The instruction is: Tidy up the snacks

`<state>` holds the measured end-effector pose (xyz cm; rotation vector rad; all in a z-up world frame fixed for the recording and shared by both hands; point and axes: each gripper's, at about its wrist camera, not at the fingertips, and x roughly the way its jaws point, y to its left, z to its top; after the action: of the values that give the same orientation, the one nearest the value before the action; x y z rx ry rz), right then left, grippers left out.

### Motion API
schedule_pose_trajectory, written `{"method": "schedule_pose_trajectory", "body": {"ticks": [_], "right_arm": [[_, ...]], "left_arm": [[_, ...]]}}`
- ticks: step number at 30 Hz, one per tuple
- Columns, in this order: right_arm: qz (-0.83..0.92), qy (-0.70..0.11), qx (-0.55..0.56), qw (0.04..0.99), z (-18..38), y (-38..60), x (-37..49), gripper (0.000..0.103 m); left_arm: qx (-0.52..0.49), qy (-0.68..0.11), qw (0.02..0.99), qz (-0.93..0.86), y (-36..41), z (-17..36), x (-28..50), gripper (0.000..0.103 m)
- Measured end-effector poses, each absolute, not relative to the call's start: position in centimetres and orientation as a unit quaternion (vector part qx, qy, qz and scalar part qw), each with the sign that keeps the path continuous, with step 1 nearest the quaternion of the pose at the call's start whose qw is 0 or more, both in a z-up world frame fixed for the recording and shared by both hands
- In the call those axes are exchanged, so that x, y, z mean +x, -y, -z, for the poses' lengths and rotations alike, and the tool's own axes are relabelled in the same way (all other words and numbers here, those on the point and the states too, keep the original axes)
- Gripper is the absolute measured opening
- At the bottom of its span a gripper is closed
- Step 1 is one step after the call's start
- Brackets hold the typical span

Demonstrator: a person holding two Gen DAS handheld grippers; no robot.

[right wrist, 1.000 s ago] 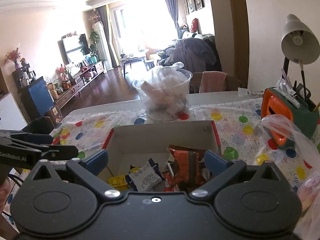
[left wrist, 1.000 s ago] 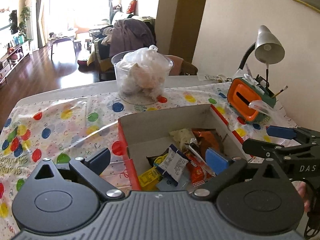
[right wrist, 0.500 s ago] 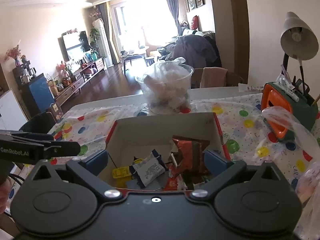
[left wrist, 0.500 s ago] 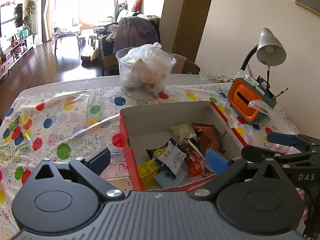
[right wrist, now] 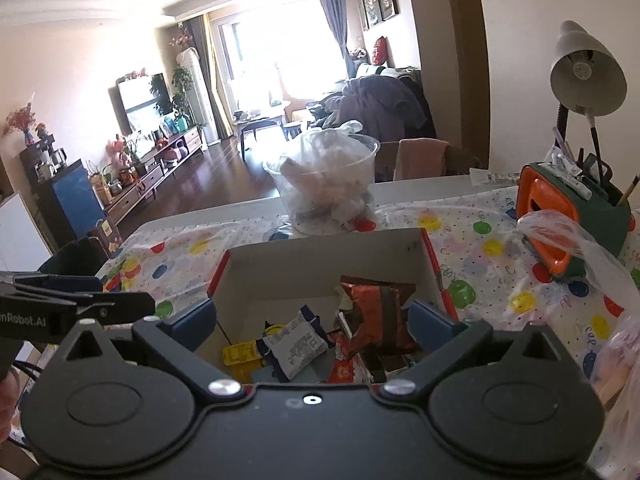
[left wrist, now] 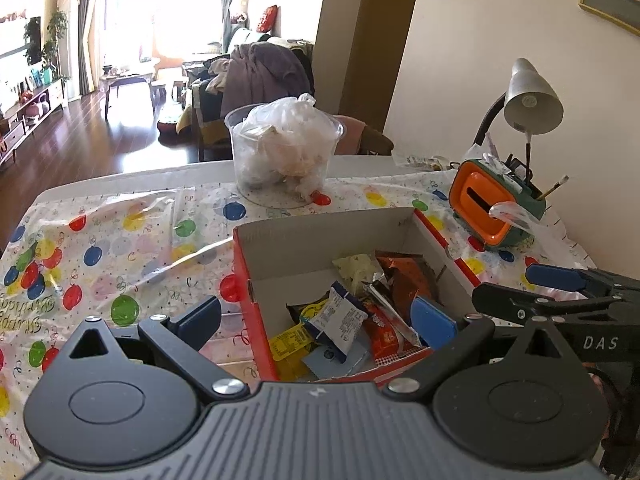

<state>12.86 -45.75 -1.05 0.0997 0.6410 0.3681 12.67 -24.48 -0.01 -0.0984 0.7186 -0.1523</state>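
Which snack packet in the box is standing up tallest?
The orange-brown foil packet, propped upright at the box's right side; the white-and-blue packet and others lie flat.

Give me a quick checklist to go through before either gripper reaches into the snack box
1. Left gripper open and empty: ok, fingers spread wide with nothing between them.
2. Right gripper open and empty: ok.
3. Cardboard box open on top: ok, no lid or flap over it.
4. Snacks reachable: ok, the white packet and the orange packet lie on top of the pile.
5. Grippers clear of each other: ok, the right gripper sits apart, at the right edge of the left wrist view.
6. Where the sorted snacks should go: cannot tell; only a clear tub stuffed with plastic bags stands behind the box.
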Motion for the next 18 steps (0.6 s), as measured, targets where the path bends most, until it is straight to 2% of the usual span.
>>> {"method": "schedule_pose_trajectory", "body": {"ticks": [18], "right_arm": [[-0.181,-0.291,0.042,0.939,0.6,45.7,12.3,0.103]], "left_arm": [[-0.023,-0.330,0.940,0.088,25.7,-0.8,11.9,0.102]]}}
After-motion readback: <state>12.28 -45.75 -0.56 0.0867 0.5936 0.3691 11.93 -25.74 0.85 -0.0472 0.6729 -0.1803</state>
